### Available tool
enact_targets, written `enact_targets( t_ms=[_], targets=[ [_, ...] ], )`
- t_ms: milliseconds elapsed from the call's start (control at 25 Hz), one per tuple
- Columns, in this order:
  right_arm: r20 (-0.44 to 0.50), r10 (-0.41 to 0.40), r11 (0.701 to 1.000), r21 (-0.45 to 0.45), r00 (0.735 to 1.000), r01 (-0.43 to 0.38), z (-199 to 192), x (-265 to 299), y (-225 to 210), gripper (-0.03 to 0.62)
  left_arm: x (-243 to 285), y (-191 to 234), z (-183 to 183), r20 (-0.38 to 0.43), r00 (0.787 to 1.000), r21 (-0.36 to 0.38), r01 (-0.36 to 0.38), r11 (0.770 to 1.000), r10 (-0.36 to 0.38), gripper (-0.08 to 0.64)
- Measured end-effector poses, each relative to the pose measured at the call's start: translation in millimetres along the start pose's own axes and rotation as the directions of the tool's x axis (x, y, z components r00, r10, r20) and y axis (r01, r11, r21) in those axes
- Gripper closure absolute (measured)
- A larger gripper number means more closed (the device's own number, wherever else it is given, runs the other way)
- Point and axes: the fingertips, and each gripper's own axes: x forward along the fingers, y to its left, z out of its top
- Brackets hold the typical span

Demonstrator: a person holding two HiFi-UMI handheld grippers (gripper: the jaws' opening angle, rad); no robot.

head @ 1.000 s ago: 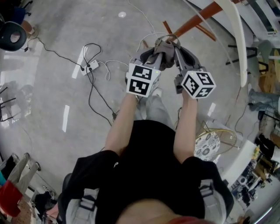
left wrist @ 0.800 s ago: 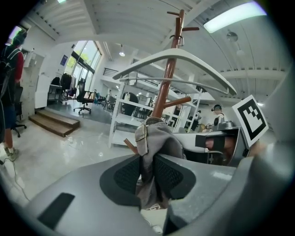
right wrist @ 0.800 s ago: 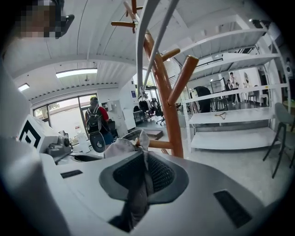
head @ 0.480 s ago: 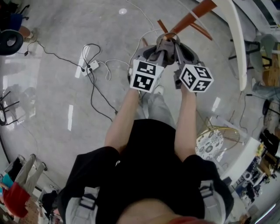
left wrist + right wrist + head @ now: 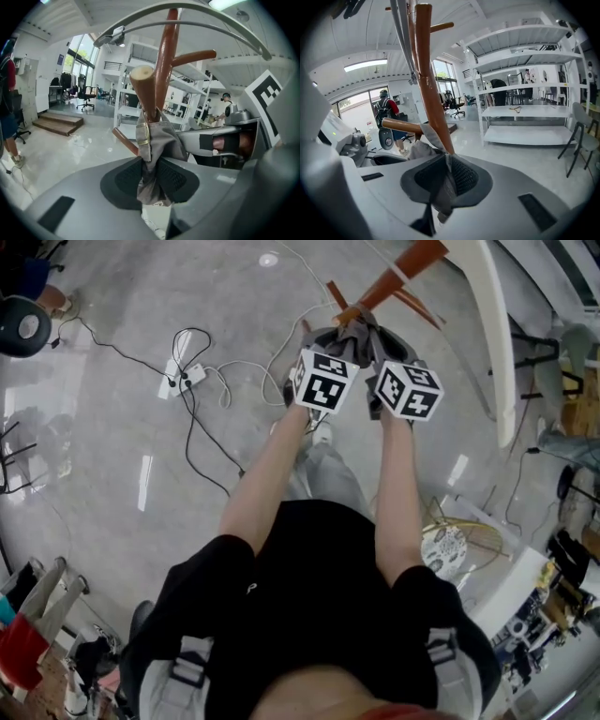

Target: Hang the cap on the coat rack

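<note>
A grey cap [image 5: 353, 337] hangs bunched between my two grippers, right against the brown wooden coat rack [image 5: 403, 266]. My left gripper [image 5: 330, 343] is shut on the cap's cloth [image 5: 157, 140], whose strap with a brass buckle lies against a light-tipped peg [image 5: 142, 86]. The right gripper [image 5: 380, 343] also has cap cloth [image 5: 418, 149] pinched between its pads, and its jaws are opening slightly. In the right gripper view the rack's pole [image 5: 429, 70] rises just past the jaws, and the cloth touches a side peg [image 5: 401, 125].
Cables and a power strip [image 5: 192, 379] lie on the shiny floor to the left. A white curved panel [image 5: 492, 324] stands at the right, a round patterned stool [image 5: 445, 549] below it. White shelving [image 5: 525, 84] stands beyond the rack.
Both grippers have moved forward with the cap, up to the rack, and their marker cubes have drawn closer together.
</note>
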Motion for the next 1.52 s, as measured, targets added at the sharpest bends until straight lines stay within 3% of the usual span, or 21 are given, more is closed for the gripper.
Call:
enact_targets(
  t_ms=[120, 200, 240, 400, 480, 560, 640, 800, 920, 1120, 1280, 1520],
  targets=[
    [-0.021, -0.011, 1.000, 0.009, 1.000, 0.011, -9.7, 5.8, -0.9, 0.542, 3.2, 6.0, -5.0, -0.002, 0.998, 0.000, -0.062, 0.998, 0.062, 0.475],
    [-0.039, -0.067, 0.997, 0.035, 0.997, 0.068, -12.2, 2.9, -8.9, 0.460, 1.1, 10.1, -6.7, 0.008, 0.993, -0.028, -0.120, 0.992, 0.120, 0.452],
    [-0.035, -0.075, 0.996, 0.055, 0.997, 0.077, -11.0, -1.7, -9.9, 0.453, -2.6, 11.0, -8.0, 0.016, 0.990, -0.053, -0.140, 0.989, 0.141, 0.440],
    [0.036, -0.019, 0.995, 0.096, 0.999, 0.015, 0.8, -24.2, 4.9, 0.453, -34.2, 14.6, -18.9, 0.056, 0.982, -0.249, -0.161, 0.955, 0.180, 0.419],
    [0.073, 0.020, 0.998, 0.059, 0.997, -0.024, 11.7, -39.6, 11.2, 0.463, -53.4, 8.3, -23.2, 0.073, 0.980, -0.331, -0.154, 0.931, 0.188, 0.419],
    [0.118, 0.072, 0.997, -0.008, 0.990, -0.072, 26.6, -58.9, 19.0, 0.515, -76.2, 0.6, -16.4, 0.120, 0.968, -0.377, -0.161, 0.912, 0.220, 0.420],
    [0.171, 0.136, 0.989, -0.081, 0.976, -0.124, 45.5, -74.6, 30.8, 0.576, -97.2, -0.8, 2.1, 0.179, 0.945, -0.363, -0.193, 0.911, 0.272, 0.428],
    [0.235, 0.267, 0.958, -0.173, 0.935, -0.231, 71.2, -88.7, 64.3, 0.588, -141.0, 10.2, 38.8, 0.272, 0.869, -0.318, -0.325, 0.891, 0.414, 0.552],
    [0.257, 0.319, 0.936, -0.235, 0.912, -0.261, 79.7, -100.9, 88.5, 0.595, -165.9, 2.6, 59.7, 0.332, 0.829, -0.307, -0.356, 0.883, 0.450, 0.560],
    [0.242, 0.306, 0.917, -0.335, 0.921, -0.216, 91.3, -113.4, 106.9, 0.597, -186.9, -20.7, 85.9, 0.405, 0.802, -0.268, -0.354, 0.896, 0.438, 0.560],
    [0.272, 0.313, 0.916, -0.339, 0.910, -0.214, 104.1, -127.8, 102.0, 0.597, -193.8, -36.1, 96.3, 0.431, 0.787, -0.249, -0.367, 0.896, 0.441, 0.560],
    [0.285, 0.307, 0.918, -0.338, 0.908, -0.205, 106.0, -112.8, 87.5, 0.597, -178.7, -23.4, 94.2, 0.422, 0.777, -0.256, -0.391, 0.884, 0.467, 0.560]
  ],
)
